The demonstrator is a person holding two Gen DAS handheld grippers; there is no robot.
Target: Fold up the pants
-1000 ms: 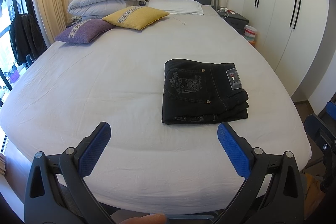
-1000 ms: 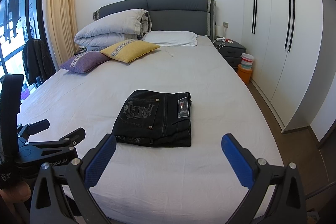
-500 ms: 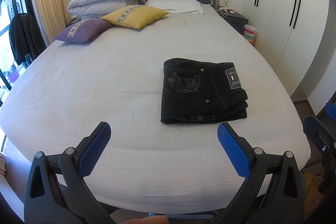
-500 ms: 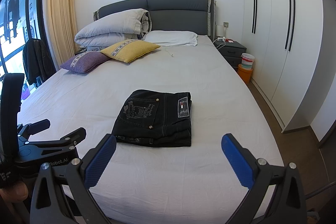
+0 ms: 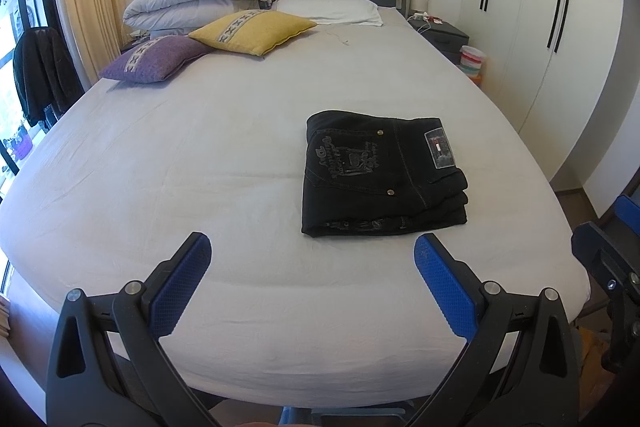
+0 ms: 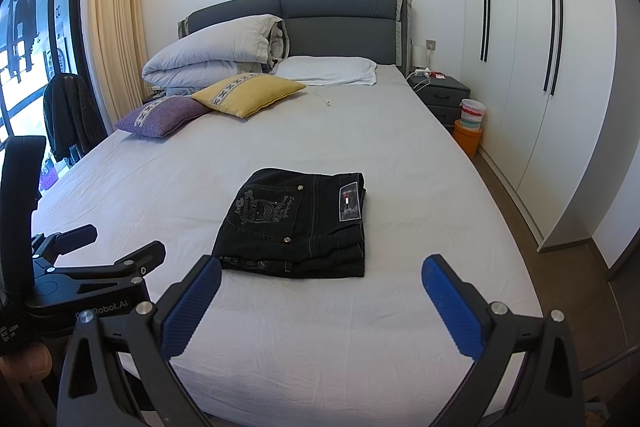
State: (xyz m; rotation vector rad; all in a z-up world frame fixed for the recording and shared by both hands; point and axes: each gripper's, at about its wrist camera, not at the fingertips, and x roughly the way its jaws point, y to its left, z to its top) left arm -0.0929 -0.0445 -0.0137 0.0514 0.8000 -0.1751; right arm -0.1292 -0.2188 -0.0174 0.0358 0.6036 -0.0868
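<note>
Pants [image 5: 384,179] are lying folded into a compact black rectangle on the bed [image 5: 200,187], seen from the left wrist camera at about one o'clock from the left gripper [image 5: 308,259]. The stacked fold edges are facing the camera at six o'clock, and the waistband with its sewn label [image 5: 439,149] is sitting toward three o'clock. The bundle's slightly longer axis is running from nine to three, with the embroidered pocket facing up. The left gripper is hovering wide open above the near edge of the bed, holding nothing, its blue pads [image 5: 180,287] well apart from the cloth. Bare sheet is stretching all around the bundle, widest toward nine o'clock. A purple cushion [image 5: 154,59] and a yellow cushion [image 5: 252,31] are resting far off at eleven o'clock.

Pants [image 6: 296,223] are lying in the right wrist view at about twelve o'clock, slightly toward eleven, from the right gripper [image 6: 320,287]. Here the bundle is sitting a little skewed, with the label [image 6: 348,203] toward two o'clock and the layered folds facing six o'clock. The right gripper is standing wide open and empty, short of the fabric. The left gripper [image 6: 92,267] is showing at nine o'clock beside the bed's edge. Open sheet is lying between the pants and the bed's right edge at three o'clock, beyond which the floor and a white wardrobe [image 6: 540,67] are standing.
</note>
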